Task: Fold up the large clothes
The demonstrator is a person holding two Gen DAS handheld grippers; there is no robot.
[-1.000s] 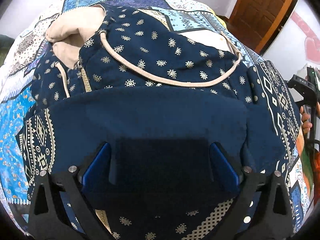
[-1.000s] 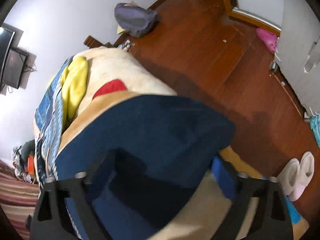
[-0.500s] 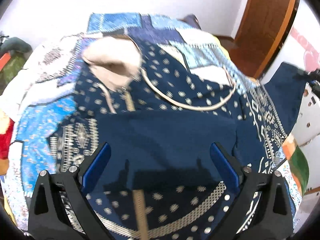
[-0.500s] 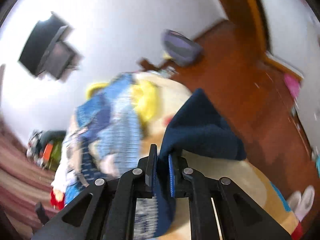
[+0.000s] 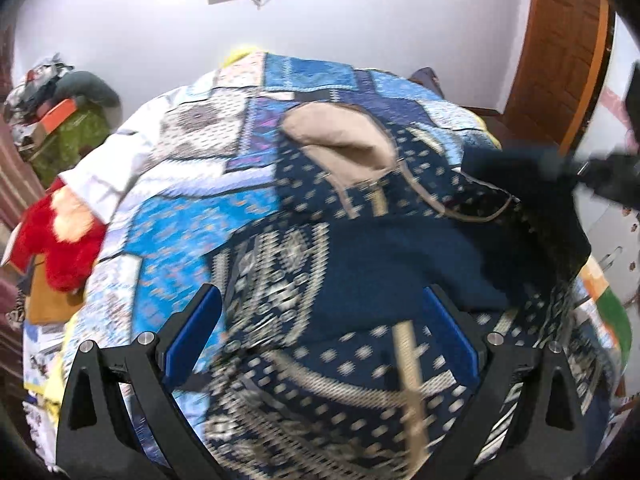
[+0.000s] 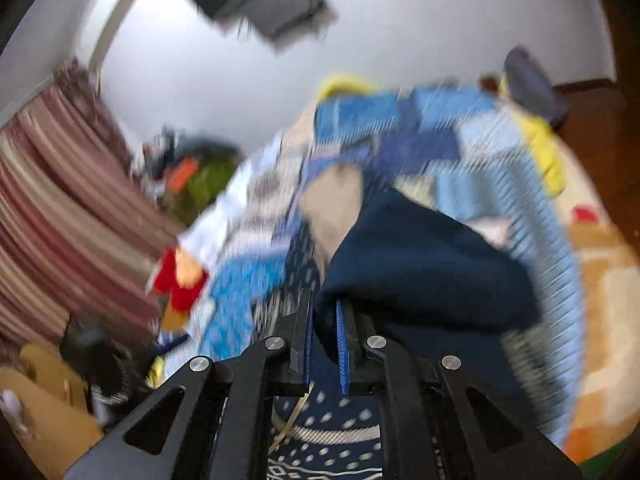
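Over the patchwork bedspread (image 5: 192, 216) the navy hoodie (image 5: 392, 272) lies spread, its sleeve (image 6: 420, 264) pinched in the right gripper (image 6: 322, 344) — left gripper (image 5: 320, 332) gaping, holding nothing — so carry that sleeve low across the chest, keeping the fold square.

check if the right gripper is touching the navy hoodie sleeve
Touching. The right wrist view shows the right gripper with its jaws nearly closed on a fold of the navy sleeve.
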